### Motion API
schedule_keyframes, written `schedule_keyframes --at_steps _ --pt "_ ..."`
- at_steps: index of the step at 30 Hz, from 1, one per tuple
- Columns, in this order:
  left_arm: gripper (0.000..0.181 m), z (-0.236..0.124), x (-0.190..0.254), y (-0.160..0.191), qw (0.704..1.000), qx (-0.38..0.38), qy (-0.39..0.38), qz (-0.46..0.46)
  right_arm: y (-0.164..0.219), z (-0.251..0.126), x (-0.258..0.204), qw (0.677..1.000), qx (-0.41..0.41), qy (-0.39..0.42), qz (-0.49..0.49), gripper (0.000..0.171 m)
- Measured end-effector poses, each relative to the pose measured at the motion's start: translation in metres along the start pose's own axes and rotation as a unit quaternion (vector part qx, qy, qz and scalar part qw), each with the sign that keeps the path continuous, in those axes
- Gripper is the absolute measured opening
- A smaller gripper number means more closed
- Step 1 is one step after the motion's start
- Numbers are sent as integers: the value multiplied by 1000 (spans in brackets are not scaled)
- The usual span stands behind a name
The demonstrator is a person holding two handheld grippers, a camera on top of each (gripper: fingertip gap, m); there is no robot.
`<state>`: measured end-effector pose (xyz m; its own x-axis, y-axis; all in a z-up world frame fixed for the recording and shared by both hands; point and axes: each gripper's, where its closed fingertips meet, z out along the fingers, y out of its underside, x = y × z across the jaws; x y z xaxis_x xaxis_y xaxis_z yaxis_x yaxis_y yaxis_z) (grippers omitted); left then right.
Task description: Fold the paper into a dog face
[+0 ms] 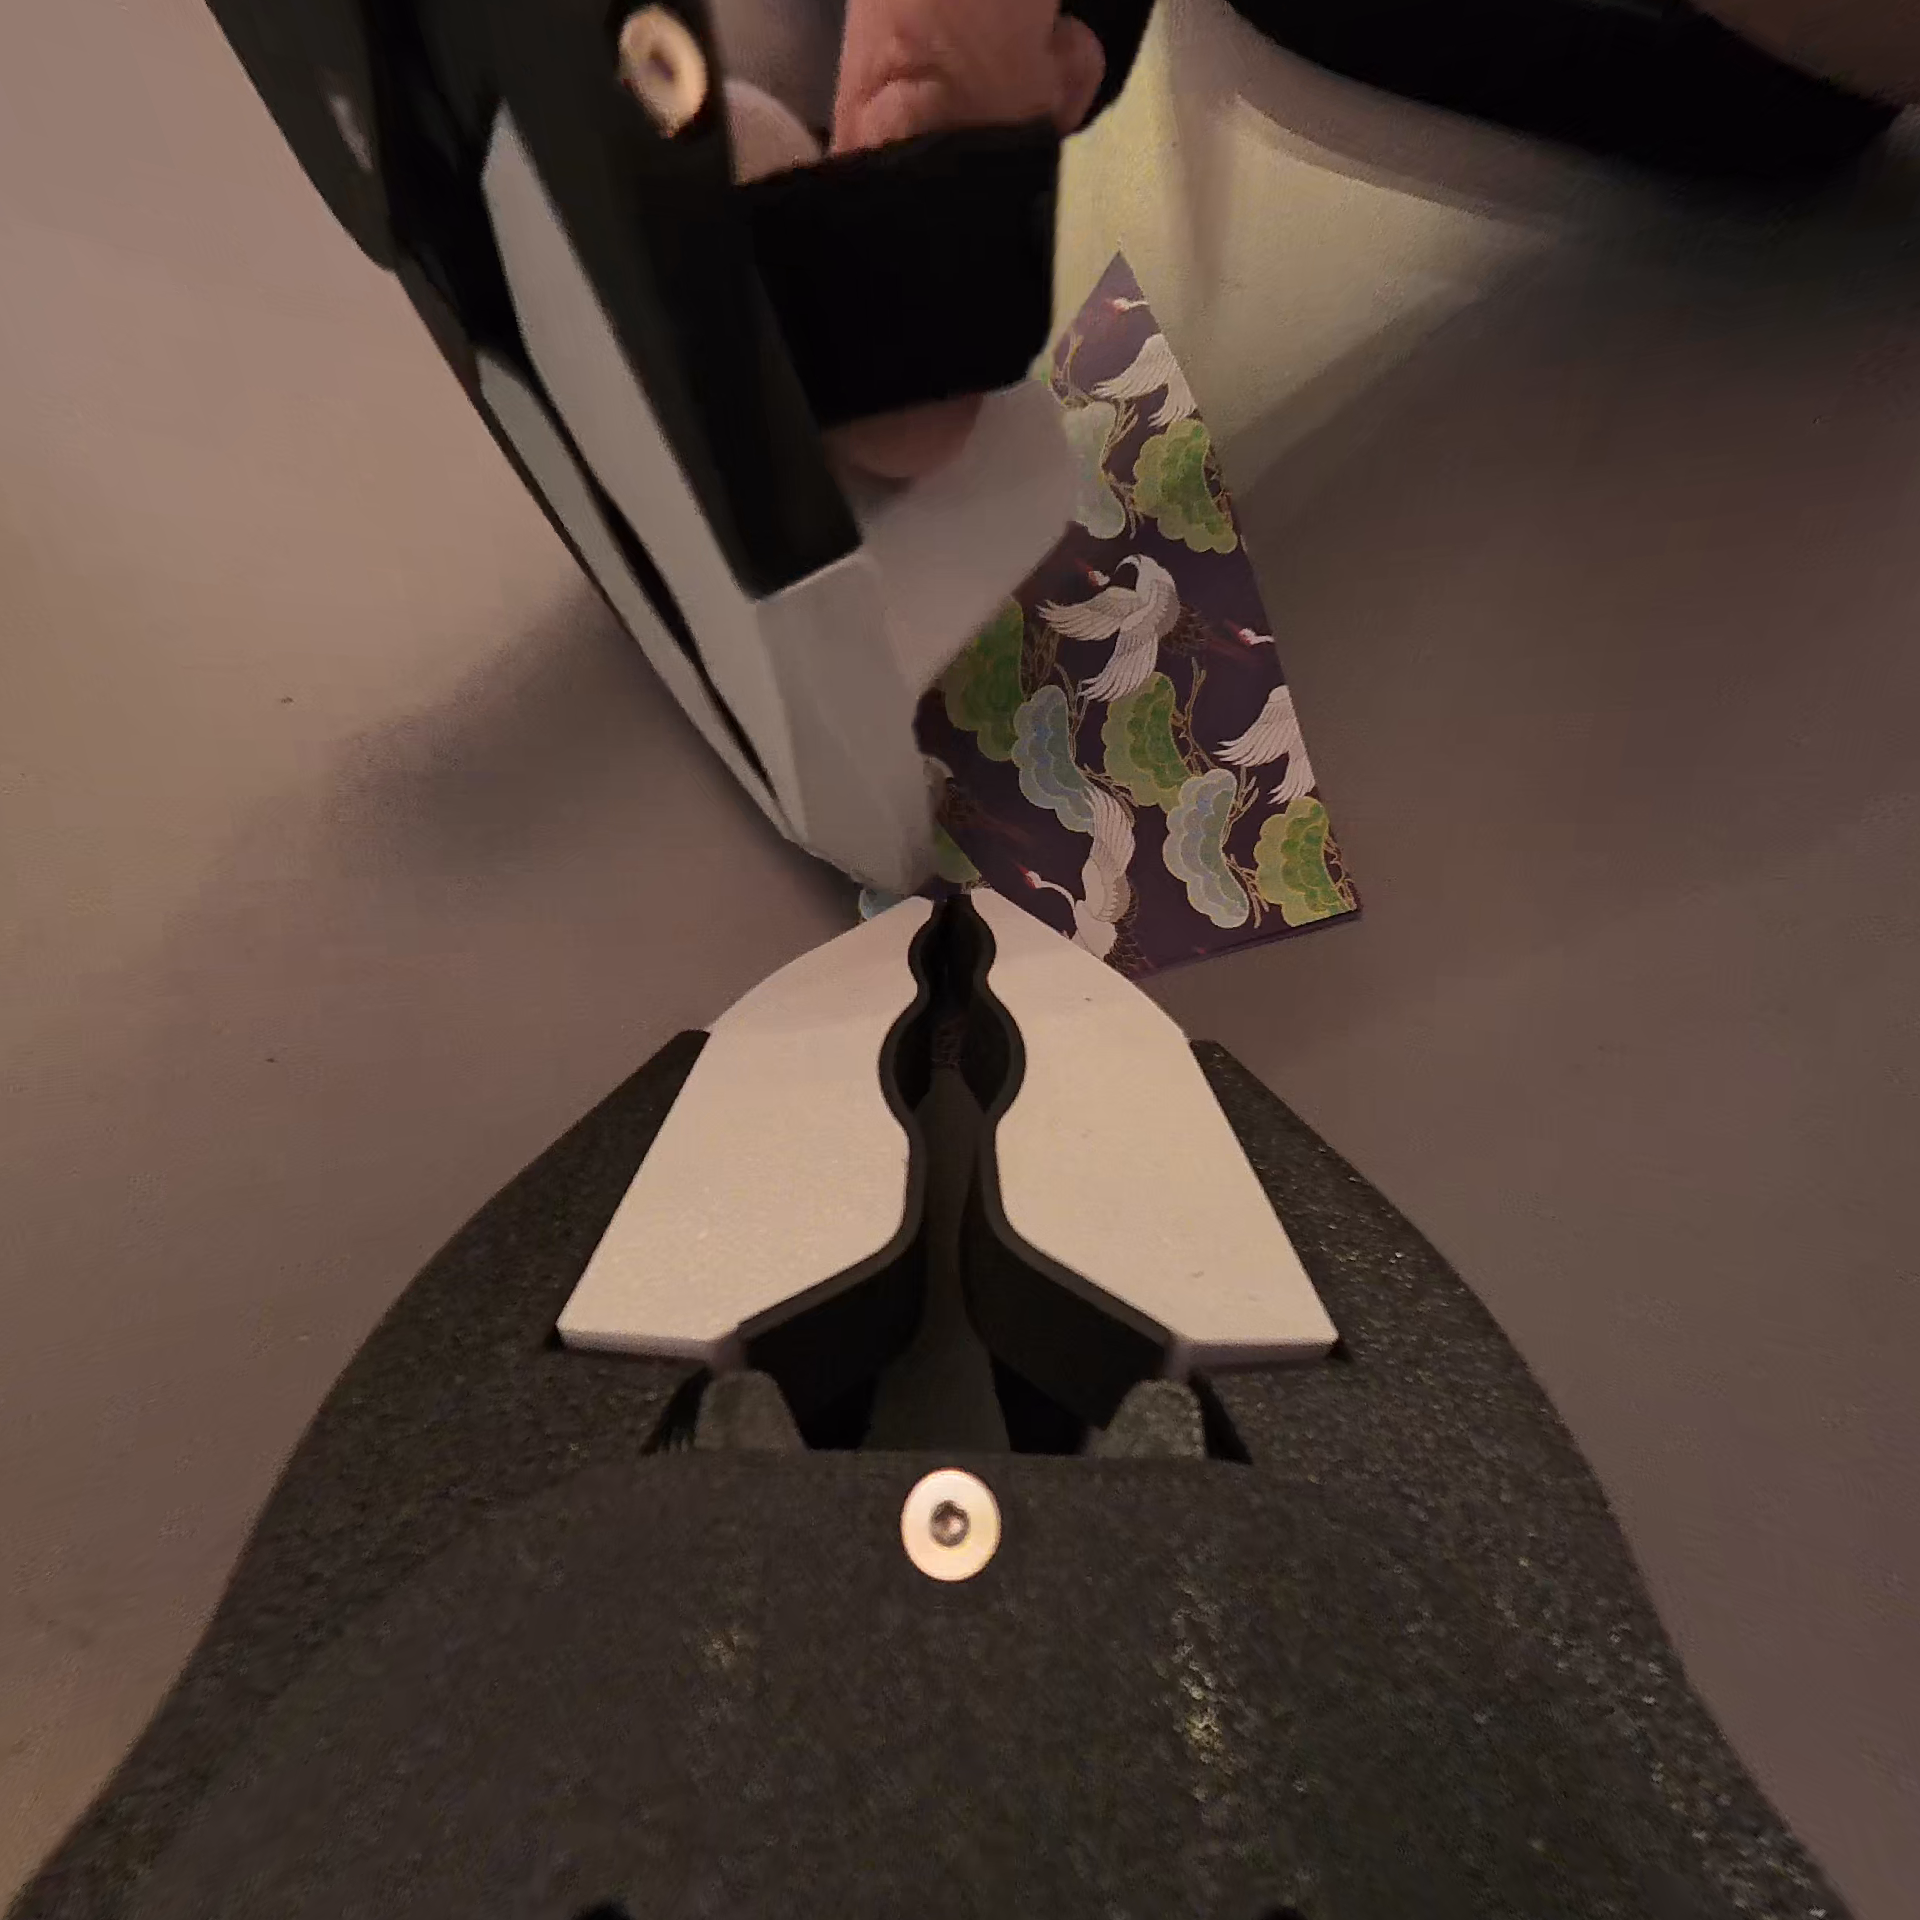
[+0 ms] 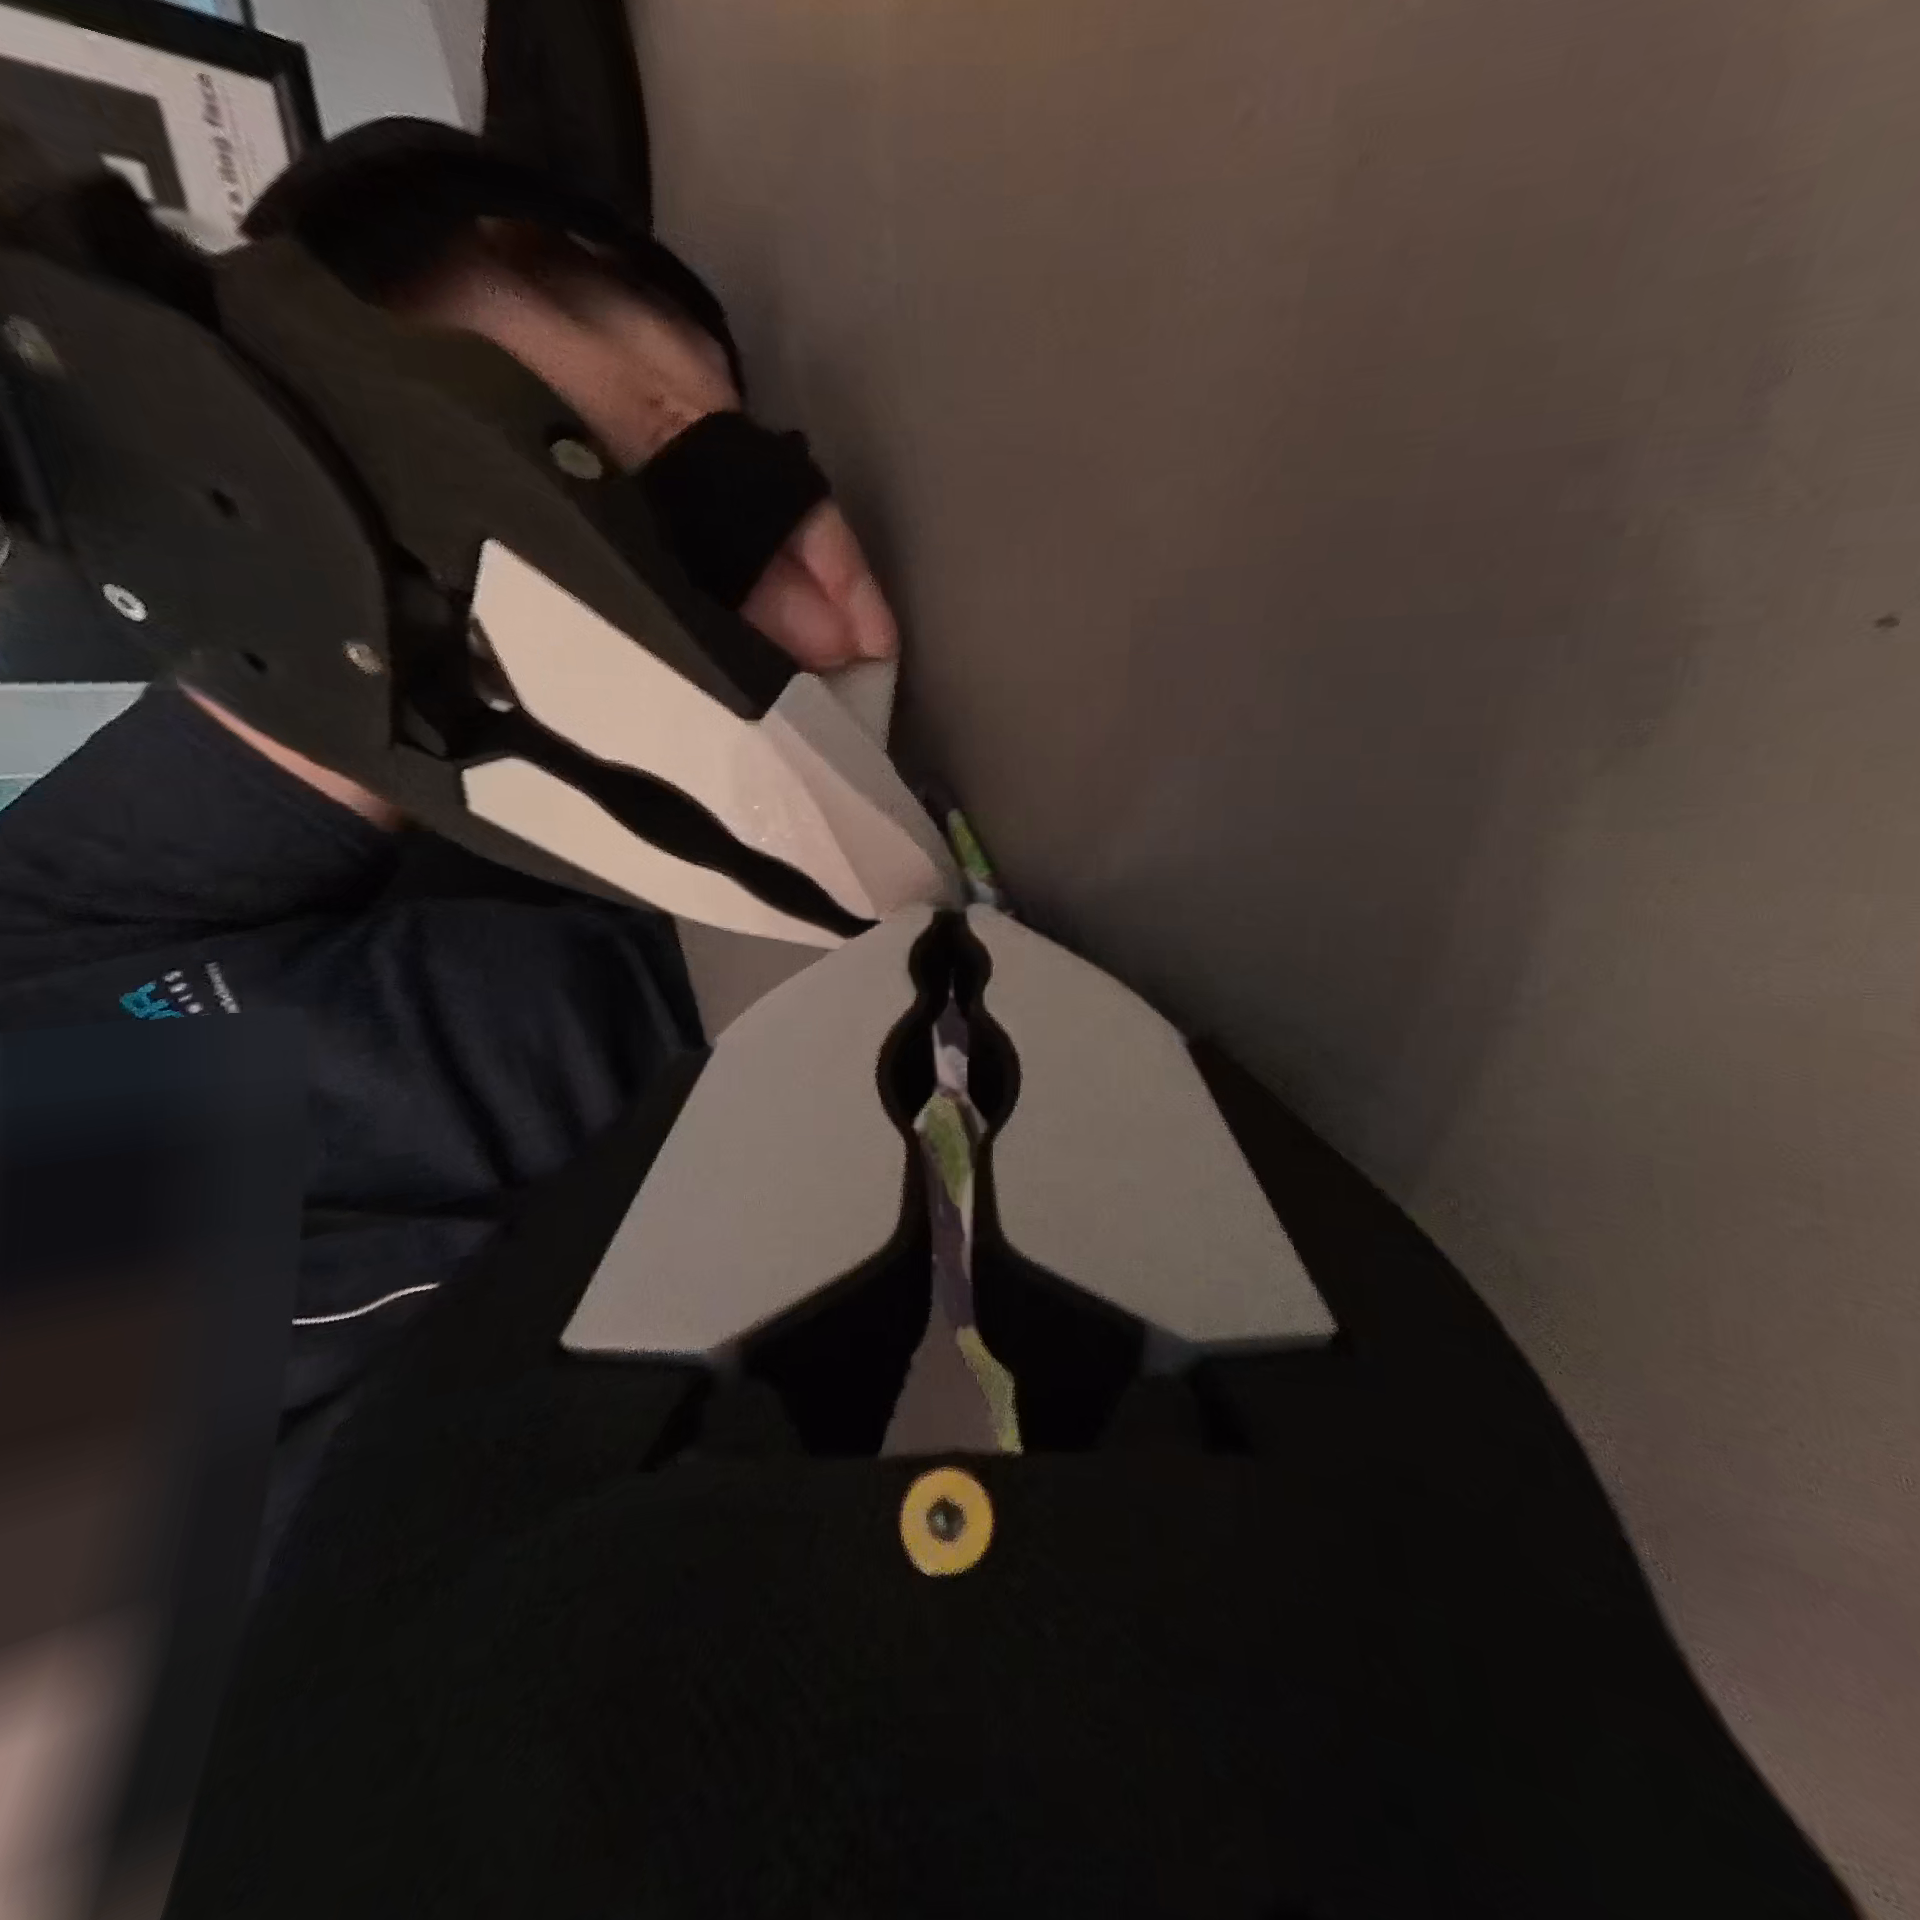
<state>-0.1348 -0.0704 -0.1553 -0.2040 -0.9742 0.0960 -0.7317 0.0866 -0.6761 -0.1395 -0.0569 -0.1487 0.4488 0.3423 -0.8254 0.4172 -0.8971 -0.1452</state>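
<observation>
The paper (image 1: 1153, 707), purple with white cranes and green and blue clouds, is folded and stands tilted above the grey table (image 1: 312, 935), with a white underside flap (image 1: 987, 509) showing. My left gripper (image 1: 951, 912) is shut, its tips pinching the paper's near corner. My right gripper (image 1: 896, 868) comes down from the upper left, tip to tip with the left, and is shut on the same corner. In the right wrist view the paper (image 2: 956, 1195) runs edge-on between my right gripper's (image 2: 951, 920) closed fingers. The left gripper (image 2: 871, 923) meets it from the left.
The person's fingers (image 1: 935, 73) with a black strap hold the right gripper's handle. In the right wrist view a hand (image 2: 821, 592), a dark sleeve (image 2: 364, 987) and a framed picture (image 2: 177, 125) show at the left. The table (image 2: 1351, 520) fills the right. Both grippers' tips are close together, under 4 cm apart.
</observation>
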Motion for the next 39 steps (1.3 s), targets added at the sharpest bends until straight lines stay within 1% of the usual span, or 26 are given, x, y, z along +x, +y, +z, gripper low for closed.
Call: schedule_keyframes --at_steps 4,13,16,21,34,39 --pt "1 0 0 0 1000 1 -5 5 -1 3 3 1000 -9 -14 13 1" --pt "0 0 0 0 1000 3 -13 2 11 4 4 997 -55 48 -23 1" --pt "1 0 -1 0 1000 2 -12 1 12 4 4 997 -50 47 -37 1" --pt "0 0 -1 -1 1000 2 -13 -1 18 6 1 997 -58 28 -35 2" --pt "1 0 -1 -1 1000 1 -9 -7 33 5 0 994 -88 53 -39 2" --pt "1 0 -1 -1 1000 1 -9 -6 36 5 0 994 -85 52 -33 2"
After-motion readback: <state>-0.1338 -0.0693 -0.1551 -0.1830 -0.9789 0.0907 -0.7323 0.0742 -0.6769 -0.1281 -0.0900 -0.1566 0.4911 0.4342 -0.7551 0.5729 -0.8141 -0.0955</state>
